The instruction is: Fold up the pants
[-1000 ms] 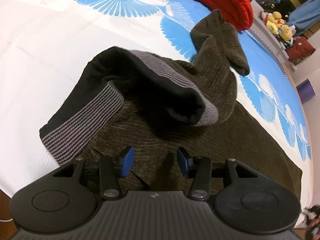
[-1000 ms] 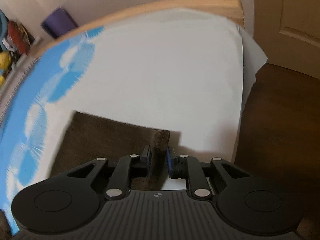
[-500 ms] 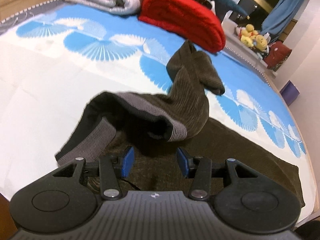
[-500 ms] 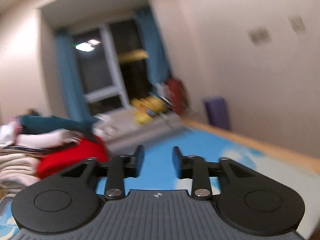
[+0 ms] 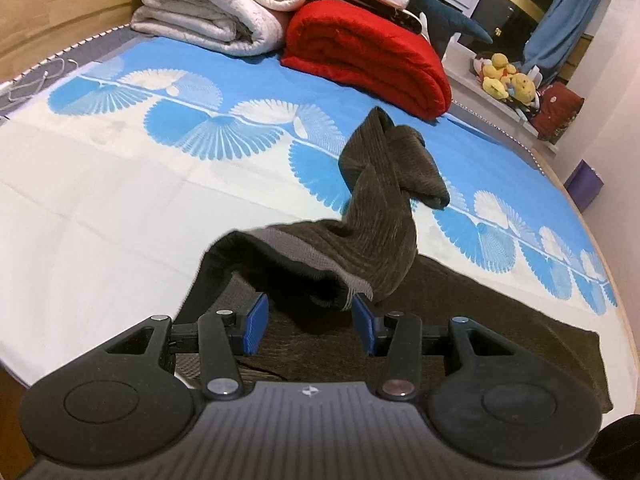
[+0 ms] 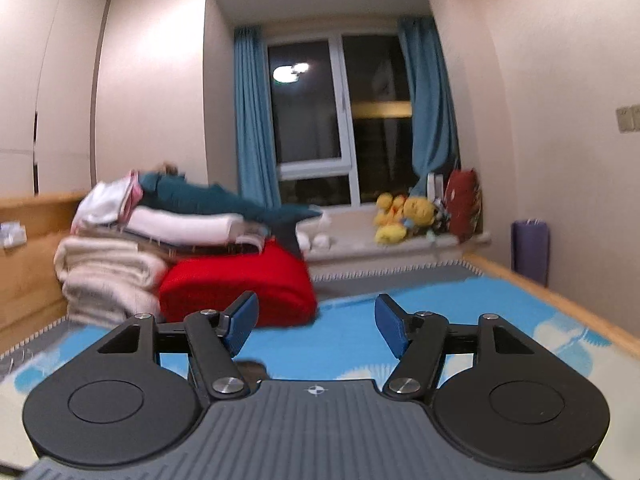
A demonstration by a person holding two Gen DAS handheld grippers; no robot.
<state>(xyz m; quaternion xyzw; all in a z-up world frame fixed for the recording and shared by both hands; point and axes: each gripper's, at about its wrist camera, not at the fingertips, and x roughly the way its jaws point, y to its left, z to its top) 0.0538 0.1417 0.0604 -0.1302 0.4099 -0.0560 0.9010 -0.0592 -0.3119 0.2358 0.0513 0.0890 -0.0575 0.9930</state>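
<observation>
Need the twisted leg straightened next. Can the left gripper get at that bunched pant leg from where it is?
Probably yes. The left gripper is open, with the pants right ahead; the twisted leg lies beyond with nothing between. The waistband sits nearest.

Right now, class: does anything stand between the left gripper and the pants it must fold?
Nothing visible does. The left gripper is open, just above the brown pants, whose striped waistband lies bunched right ahead of its fingers. The red blanket and white blankets sit far behind, off the path.
</observation>
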